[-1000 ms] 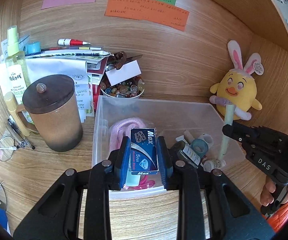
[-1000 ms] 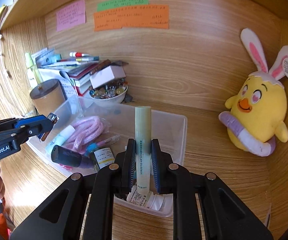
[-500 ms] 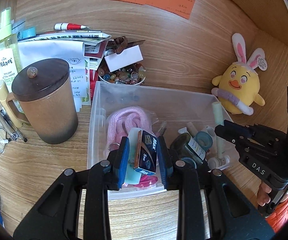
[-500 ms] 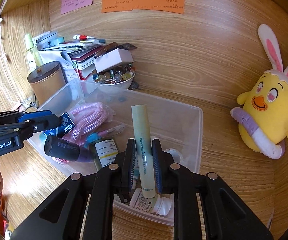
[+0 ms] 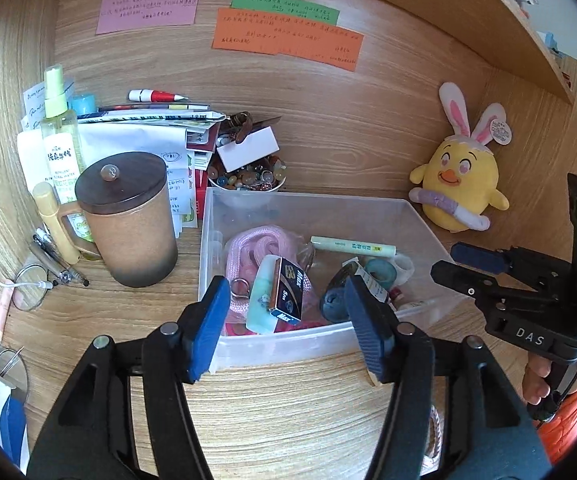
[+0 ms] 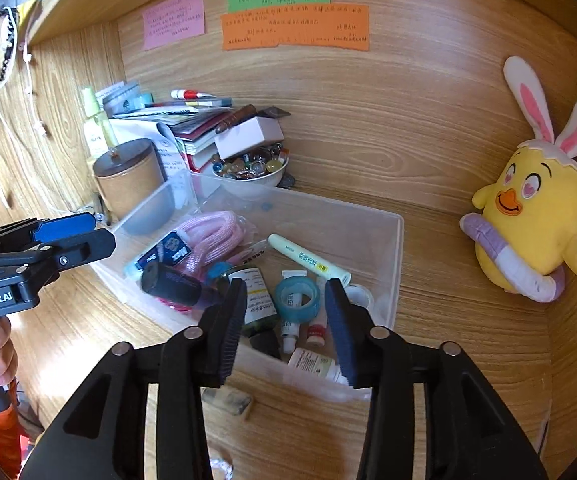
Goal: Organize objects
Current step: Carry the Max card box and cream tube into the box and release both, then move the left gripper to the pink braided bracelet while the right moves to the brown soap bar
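Note:
A clear plastic bin (image 5: pixel 420 216) (image 6: pixel 398 240) stands on the wooden desk. In it lie a blue Max staple box (image 5: pixel 288 290) (image 6: pixel 168 250), a pale green tube (image 5: pixel 352 246) (image 6: pixel 308 259), a pink rope (image 5: pixel 256 246) (image 6: pixel 214 236), a blue tape roll (image 6: pixel 298 294), a dark bottle (image 6: pixel 176 282) and small bottles. My left gripper (image 5: pixel 286 324) (image 6: pixel 70 236) is open and empty above the bin's near edge. My right gripper (image 6: pixel 286 326) (image 5: pixel 464 264) is open and empty over the bin's near right corner.
A lidded brown mug (image 5: pixel 128 216), a spray bottle (image 5: pixel 62 148), stacked papers, pens and glasses (image 5: pixel 28 292) stand left of the bin. A bowl of beads (image 5: pixel 248 178) sits behind it. A yellow plush chick (image 5: pixel 460 184) (image 6: pixel 528 216) sits at the right wall.
Both grippers have opened. The Max box dropped from the left gripper into the bin and the green tube dropped from the right gripper. Both grippers have drawn back.

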Demonstrator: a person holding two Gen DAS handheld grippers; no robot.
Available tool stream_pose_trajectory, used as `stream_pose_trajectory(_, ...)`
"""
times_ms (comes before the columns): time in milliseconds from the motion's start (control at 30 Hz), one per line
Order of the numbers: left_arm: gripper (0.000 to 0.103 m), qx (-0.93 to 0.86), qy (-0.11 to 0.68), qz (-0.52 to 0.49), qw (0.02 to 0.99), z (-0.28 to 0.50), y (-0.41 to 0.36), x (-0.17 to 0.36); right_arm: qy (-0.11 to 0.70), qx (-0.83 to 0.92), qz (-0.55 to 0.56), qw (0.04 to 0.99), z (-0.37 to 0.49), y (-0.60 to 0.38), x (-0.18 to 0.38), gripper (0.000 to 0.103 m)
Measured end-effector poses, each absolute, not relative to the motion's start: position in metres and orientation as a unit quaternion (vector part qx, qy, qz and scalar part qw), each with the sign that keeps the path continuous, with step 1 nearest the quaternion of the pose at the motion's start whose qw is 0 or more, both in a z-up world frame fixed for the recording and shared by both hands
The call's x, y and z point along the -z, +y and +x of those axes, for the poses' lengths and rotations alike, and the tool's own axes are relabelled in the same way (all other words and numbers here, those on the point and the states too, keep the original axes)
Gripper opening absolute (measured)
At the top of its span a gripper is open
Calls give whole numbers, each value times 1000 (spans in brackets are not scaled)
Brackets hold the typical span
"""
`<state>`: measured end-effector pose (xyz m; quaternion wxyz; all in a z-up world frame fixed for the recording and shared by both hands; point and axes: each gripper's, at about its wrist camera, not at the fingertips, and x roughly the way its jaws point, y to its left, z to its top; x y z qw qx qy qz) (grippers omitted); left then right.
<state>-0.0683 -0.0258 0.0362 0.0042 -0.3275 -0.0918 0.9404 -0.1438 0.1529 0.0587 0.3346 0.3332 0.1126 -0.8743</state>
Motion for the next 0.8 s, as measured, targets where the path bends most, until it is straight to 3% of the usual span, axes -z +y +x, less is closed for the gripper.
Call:
stream_pose_trajectory(267, 68, -939, -81, -335, 10, -43, -18, -29, 121, 861, 349, 350, -109, 157, -38, 46)
stream_pose_trajectory(600, 69, -923, -59, -380, -2, -18, -10, 3, 133, 809, 448, 356, -126, 128, 29, 47)
stream_pose_trajectory(800, 69, -912, -71, -403, 34, -12, 6, 18, 156, 818, 432, 346, -118, 127, 28, 41)
